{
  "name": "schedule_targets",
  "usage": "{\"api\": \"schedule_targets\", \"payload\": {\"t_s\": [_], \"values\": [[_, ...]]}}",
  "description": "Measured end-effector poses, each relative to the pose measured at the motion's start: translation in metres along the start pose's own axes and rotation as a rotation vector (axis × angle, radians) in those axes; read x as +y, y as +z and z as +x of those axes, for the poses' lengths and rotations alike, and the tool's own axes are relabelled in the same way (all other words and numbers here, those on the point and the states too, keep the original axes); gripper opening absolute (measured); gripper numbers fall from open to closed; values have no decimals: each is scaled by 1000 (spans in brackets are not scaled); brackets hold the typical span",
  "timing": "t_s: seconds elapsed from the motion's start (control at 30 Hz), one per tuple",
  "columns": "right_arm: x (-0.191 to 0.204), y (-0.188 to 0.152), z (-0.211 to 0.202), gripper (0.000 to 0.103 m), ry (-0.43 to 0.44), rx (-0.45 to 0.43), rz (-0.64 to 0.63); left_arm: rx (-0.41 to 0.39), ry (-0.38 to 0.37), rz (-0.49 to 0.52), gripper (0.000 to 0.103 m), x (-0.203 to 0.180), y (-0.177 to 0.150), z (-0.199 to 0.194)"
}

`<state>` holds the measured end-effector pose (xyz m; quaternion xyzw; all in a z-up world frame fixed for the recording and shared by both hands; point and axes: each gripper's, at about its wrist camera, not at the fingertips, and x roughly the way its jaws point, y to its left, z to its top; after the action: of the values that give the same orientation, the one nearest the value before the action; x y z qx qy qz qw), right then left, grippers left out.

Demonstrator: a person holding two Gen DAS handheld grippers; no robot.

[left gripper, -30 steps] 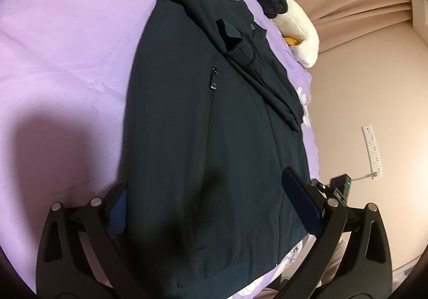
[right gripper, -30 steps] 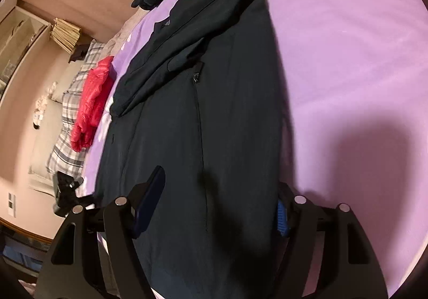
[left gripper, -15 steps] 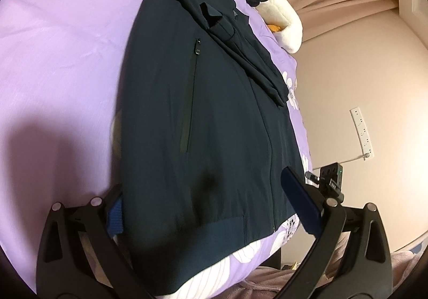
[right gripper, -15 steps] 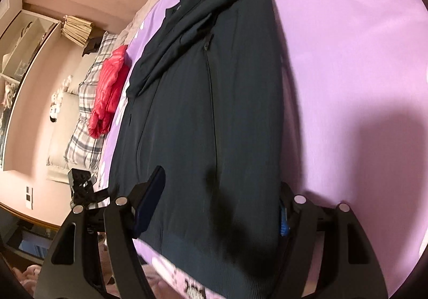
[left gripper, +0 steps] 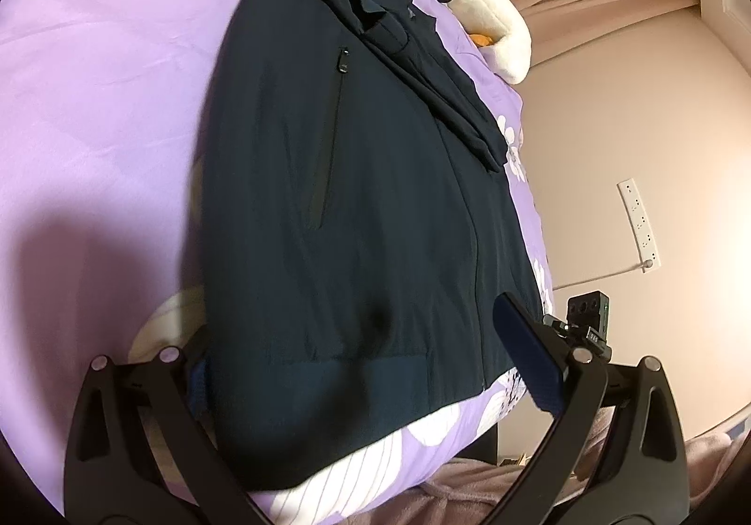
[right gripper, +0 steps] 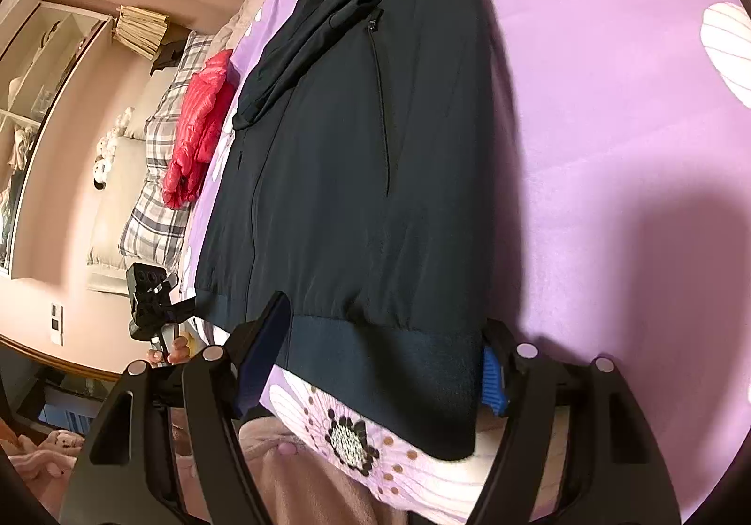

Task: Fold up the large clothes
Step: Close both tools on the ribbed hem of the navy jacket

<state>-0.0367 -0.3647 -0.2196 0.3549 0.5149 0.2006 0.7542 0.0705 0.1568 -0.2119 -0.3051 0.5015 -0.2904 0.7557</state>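
Jacket (left gripper: 375, 205) was dark navy and lay flat on the purple flowered bedspread (left gripper: 103, 69), one sleeve folded across its chest. Its ribbed hem sat right between the spread fingers of both tools. Left gripper (left gripper: 371, 365) and right gripper (right gripper: 380, 360) both had their jaws wide apart, pinching nothing. A red garment (right gripper: 199, 121) lay off to the right gripper's left, well apart from it.
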Motion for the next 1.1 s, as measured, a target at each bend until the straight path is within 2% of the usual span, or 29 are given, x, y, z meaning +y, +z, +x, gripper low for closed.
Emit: {"api": "schedule_targets", "payload": {"t_s": [0.23,0.4,0.53,0.73,0.87,1.0,1.07,1.1], "values": [[8,7,11,71,13,-15,-34,7,6,14,99,-6,2,7],[7,5,13,70,21,-24,-44,-10,1,-17,82,2,-3,-2],[4,-6,6,69,34,-14,-35,-16,-27,-51,80,10,-14,-11],[1,-16,0,69,50,-4,-24,-36,-22,-63,79,9,-25,-16],[6,-10,9,69,51,-14,-27,-48,-3,-77,73,7,-20,-9],[15,-5,22,59,26,-10,-63,-47,16,-82,69,4,-16,-2],[14,-4,25,51,19,-19,-68,-51,25,-86,65,3,-15,1],[13,-5,26,44,13,-24,-69,-50,33,-88,62,3,-14,2]]}}
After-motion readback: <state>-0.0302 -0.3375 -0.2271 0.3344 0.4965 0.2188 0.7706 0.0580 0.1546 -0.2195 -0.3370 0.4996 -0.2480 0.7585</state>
